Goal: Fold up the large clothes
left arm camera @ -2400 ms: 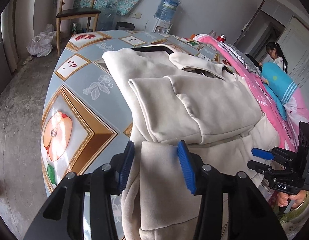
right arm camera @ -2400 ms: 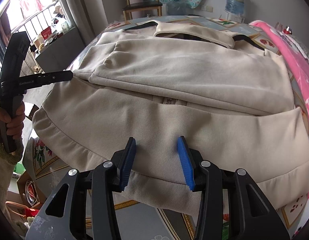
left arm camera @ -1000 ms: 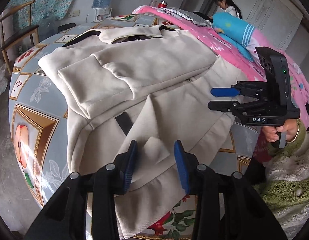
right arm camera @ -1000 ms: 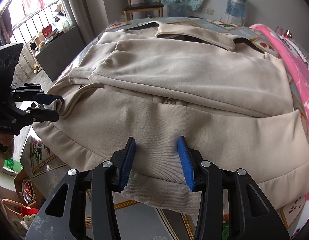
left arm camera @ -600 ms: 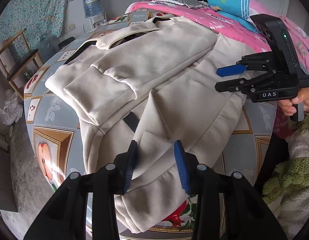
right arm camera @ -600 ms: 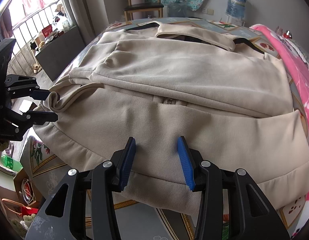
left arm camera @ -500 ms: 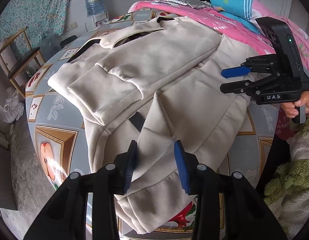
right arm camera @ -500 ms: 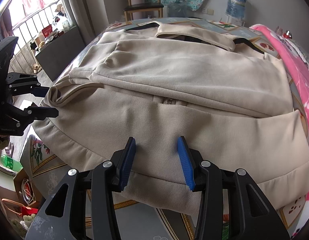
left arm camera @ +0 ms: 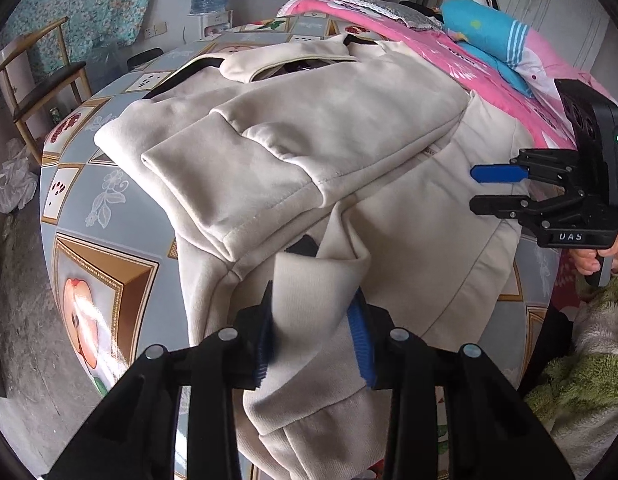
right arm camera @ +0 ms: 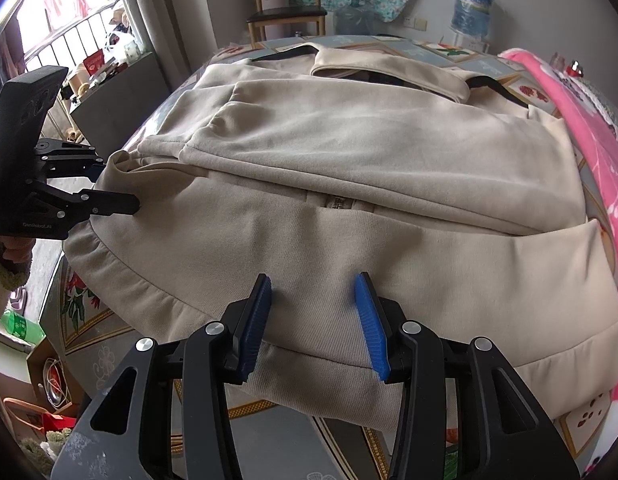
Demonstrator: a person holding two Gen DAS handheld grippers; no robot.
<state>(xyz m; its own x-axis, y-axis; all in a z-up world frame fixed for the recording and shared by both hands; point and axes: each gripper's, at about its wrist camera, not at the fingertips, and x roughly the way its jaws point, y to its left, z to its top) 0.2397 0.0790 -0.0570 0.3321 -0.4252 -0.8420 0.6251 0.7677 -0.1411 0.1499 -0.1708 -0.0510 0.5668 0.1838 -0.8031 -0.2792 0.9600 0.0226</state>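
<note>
Jacket [right arm camera: 373, 168] crosswise, collar [right arm camera: 389, 68] toward far edge.

Handheld grippers, black frames
Right gripper [right arm camera: 314, 320] and left gripper [left arm camera: 314, 332]: blue ribbed pads, silver screws (operator's sleeve [left arm camera: 581, 396] green fleece).

Matt, perhaps fleecy cloth jacket [right arm camera: 389, 152] — glossy printed tablecloth [left arm camera: 89, 216], seemingly plastic.

Beige garment [left arm camera: 309, 152] between hand-held gripper [left arm camera: 313, 332] pads
</note>
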